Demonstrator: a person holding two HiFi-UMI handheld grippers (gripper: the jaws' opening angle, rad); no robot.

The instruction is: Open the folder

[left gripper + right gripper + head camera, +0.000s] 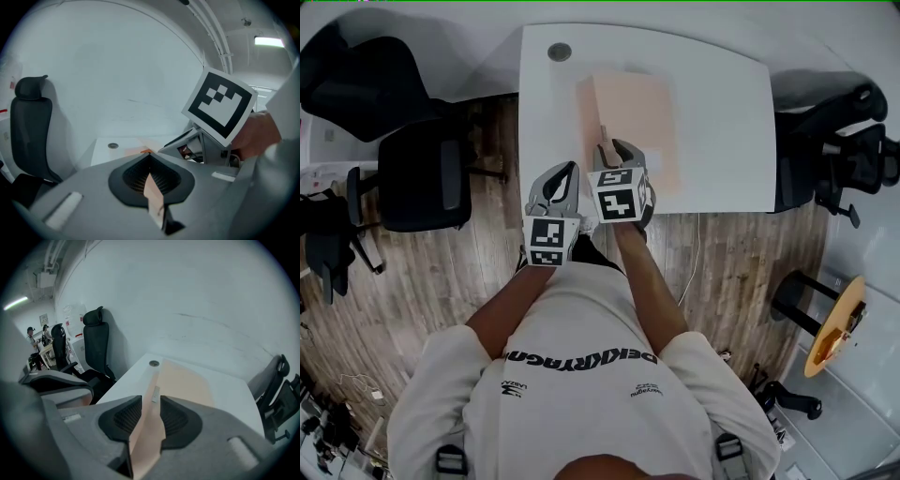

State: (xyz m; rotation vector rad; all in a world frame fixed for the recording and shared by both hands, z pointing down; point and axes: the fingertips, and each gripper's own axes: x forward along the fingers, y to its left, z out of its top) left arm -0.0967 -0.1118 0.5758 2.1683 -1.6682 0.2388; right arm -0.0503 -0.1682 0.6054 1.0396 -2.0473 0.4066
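Lying on the white table [722, 103], the peach folder [630, 117] had its cover [149, 427] standing loose between the right gripper's [151, 401] parted jaws; only its own view showed the left gripper's [149, 157] jaws pressed together; office chairs [427, 173] stood around on wood floor [741, 253].

Head view: marker cube [619, 194] of right gripper [614, 148] covers folder [630, 117] edge nearest fingers; pads not visible from above.
Left gripper view: peach strip [153, 194] in seam between left gripper [150, 153] fingers, identity unclear, lower end hidden behind gripper body; folder only sliver beyond fingertips.
Right gripper view: folder cover [147, 427] between fingers runs off bottom edge; small label [154, 394] past fingertips too small to read; people [33, 336] far left of fingers tiny.
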